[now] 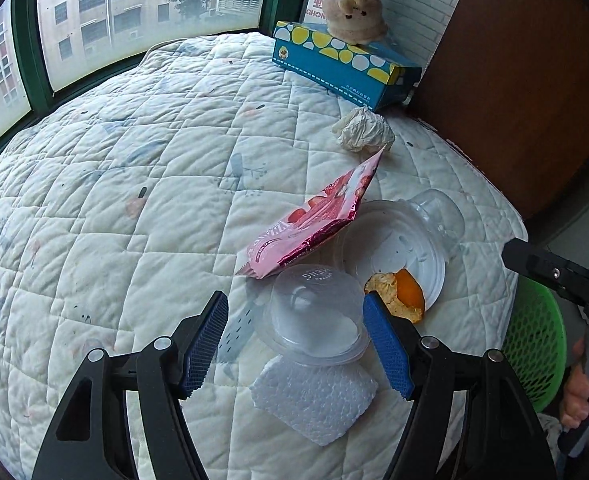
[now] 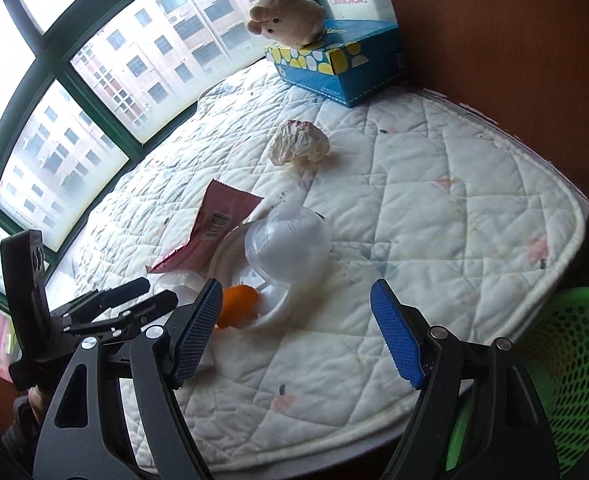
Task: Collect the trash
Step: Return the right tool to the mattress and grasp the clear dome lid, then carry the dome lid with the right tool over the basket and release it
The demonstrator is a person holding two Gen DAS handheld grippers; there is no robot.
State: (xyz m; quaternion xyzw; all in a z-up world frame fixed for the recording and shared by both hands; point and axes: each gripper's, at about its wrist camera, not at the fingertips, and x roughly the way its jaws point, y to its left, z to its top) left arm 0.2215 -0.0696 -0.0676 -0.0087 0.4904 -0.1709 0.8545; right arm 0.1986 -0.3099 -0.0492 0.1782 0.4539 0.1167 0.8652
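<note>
Trash lies on a quilted white mat (image 1: 114,208). My left gripper (image 1: 296,338) is open, its jaws on either side of a clear plastic dome cup (image 1: 314,316) that lies on a white foam piece (image 1: 314,404). Beside it lie an orange peel (image 1: 400,294), a clear dome lid (image 1: 398,240), a pink snack wrapper (image 1: 314,220) and a crumpled paper ball (image 1: 364,130). My right gripper (image 2: 294,332) is open and empty above the mat, right of the peel (image 2: 238,310) and the lid (image 2: 286,244). The left gripper (image 2: 150,294) also shows in the right wrist view.
A green mesh basket (image 1: 534,352) (image 2: 566,380) stands below the mat's right edge. A blue tissue box (image 1: 342,64) with a plush toy (image 1: 354,12) sits at the far corner. Windows run along the left, a brown panel (image 1: 526,80) along the right.
</note>
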